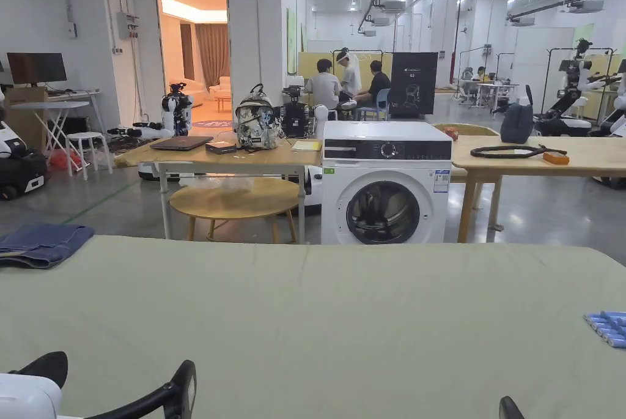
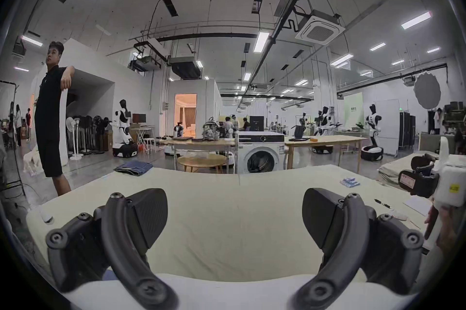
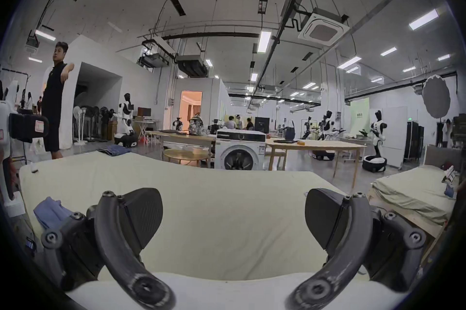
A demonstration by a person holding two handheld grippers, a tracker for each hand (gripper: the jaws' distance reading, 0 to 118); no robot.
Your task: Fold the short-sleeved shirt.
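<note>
Workshop hall, pale green padded table in foreground; left gripper and right gripper held low at near edge, jaws spread wide, grasping nothing, apparently poised to begin; possible shirt, blue cloth, bunched at table's left; folded denim set aside at far corner.

We find the left gripper with its two dark fingers spread wide apart, nothing between them. The right gripper stands likewise, its fingers parted and empty. Both are held low and level, pointing forward. In the left gripper view, a hand grips the right gripper's white body at the right edge.
</note>
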